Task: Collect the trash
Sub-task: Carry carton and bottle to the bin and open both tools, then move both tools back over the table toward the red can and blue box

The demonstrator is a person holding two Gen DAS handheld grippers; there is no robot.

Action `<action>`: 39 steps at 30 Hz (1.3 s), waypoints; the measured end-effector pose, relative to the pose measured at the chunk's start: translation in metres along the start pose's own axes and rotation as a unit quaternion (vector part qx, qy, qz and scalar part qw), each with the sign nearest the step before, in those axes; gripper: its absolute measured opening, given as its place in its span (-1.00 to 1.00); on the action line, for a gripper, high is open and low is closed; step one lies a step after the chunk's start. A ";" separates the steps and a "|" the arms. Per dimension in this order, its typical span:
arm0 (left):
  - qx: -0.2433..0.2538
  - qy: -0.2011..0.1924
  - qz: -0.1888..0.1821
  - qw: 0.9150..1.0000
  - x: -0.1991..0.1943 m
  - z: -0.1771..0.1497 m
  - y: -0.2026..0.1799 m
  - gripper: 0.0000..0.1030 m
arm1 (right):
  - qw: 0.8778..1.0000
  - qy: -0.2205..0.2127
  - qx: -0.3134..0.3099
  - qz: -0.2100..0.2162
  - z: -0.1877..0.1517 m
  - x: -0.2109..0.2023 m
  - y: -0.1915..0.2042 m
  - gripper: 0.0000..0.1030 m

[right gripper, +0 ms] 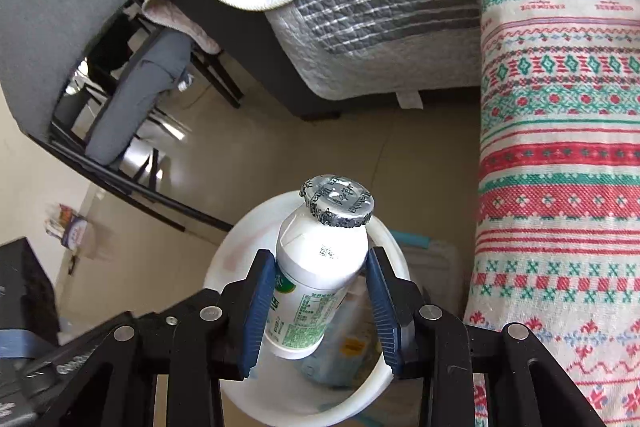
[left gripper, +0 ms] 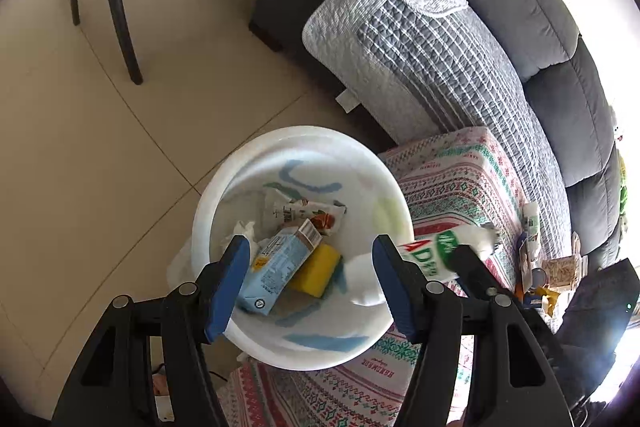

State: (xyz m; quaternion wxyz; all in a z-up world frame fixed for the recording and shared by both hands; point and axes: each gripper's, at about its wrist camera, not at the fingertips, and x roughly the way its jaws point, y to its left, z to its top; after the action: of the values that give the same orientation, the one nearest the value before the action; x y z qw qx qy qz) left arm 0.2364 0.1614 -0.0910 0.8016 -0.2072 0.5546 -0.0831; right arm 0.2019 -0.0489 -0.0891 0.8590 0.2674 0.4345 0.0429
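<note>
The right gripper (right gripper: 320,297) clamps a foil-capped white bottle (right gripper: 320,267) above the white bin (right gripper: 240,255), patterned cloth (right gripper: 560,167) right.

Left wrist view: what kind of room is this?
Most likely a home living room with a dining corner. A grey sofa draped with a quilted throw, dark chair legs on a tiled floor, and a white bin beside a patterned cloth.

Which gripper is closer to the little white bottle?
Right. The right gripper is clamped on the white bottle itself; the left gripper hovers beside it, open, above the bin.
</note>
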 end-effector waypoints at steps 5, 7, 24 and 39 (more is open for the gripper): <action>0.005 -0.005 -0.001 1.000 -0.004 0.000 -0.001 0.29 | 0.999 0.026 -0.017 -0.015 -0.005 0.015 0.006 -0.13; 0.008 -0.005 -0.001 1.000 -0.004 -0.001 -0.002 0.29 | 0.999 0.031 -0.021 -0.013 -0.008 0.016 0.007 -0.12; 0.081 -0.019 -0.003 0.997 -0.012 -0.020 -0.063 0.29 | 1.000 0.021 -0.005 -0.006 -0.005 -0.031 -0.014 -0.09; 0.242 -0.001 -0.057 0.969 0.009 -0.077 -0.234 0.29 | 0.988 -0.020 0.097 -0.115 0.055 -0.183 -0.150 0.10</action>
State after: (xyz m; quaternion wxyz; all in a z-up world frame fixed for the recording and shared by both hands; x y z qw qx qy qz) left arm 0.1913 -0.0705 -0.0223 0.8225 -0.0387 0.5043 -0.2603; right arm 0.1077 -0.2559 -0.0049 0.8366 0.2991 0.4472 -0.1036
